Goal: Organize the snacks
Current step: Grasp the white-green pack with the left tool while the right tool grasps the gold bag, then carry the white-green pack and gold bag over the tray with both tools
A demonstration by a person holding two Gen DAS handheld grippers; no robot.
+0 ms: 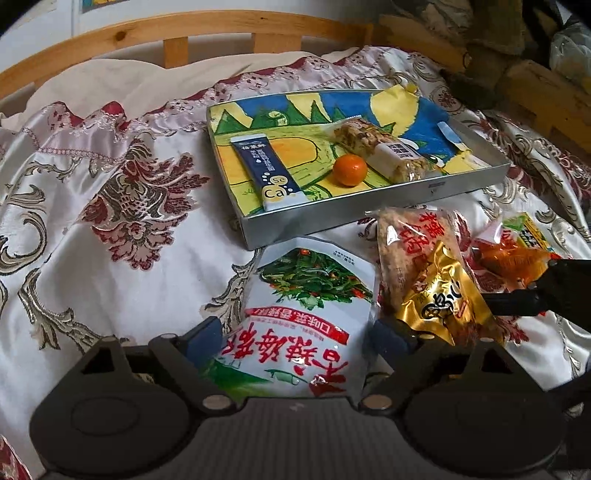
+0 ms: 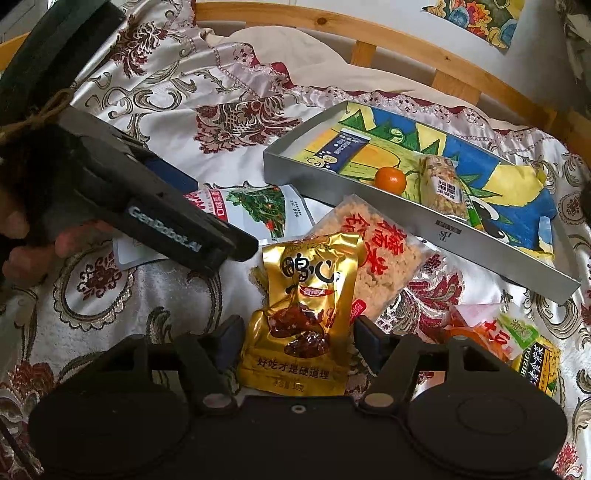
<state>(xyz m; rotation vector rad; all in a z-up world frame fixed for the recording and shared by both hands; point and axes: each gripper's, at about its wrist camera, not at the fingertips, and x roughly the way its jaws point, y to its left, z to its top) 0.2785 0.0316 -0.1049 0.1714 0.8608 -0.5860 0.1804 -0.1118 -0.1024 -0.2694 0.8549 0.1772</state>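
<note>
A white snack bag (image 1: pixel 306 314) printed with green vegetables lies flat on the bed cover. My left gripper (image 1: pixel 295 339) straddles its near end, open, with a pad close to each edge. My right gripper (image 2: pixel 299 339) stands open around a gold foil packet (image 2: pixel 306 306), which rests on a clear rice-cracker bag (image 2: pixel 376 251). The silver tray (image 1: pixel 332 210) beyond holds a blue stick sachet (image 1: pixel 269 170), a small orange (image 1: pixel 350 170) and a nut bar (image 1: pixel 384 147). The left gripper's finger (image 2: pixel 221 240) reaches over the white bag (image 2: pixel 258 210) in the right wrist view.
An orange packet (image 2: pixel 476 328) and a green-yellow packet (image 2: pixel 535 362) lie right of the gold one. The floral bed cover (image 1: pixel 129 221) spreads to the left. A wooden bed rail (image 1: pixel 184 33) curves behind the tray. A hand (image 2: pixel 44 236) grips the left tool.
</note>
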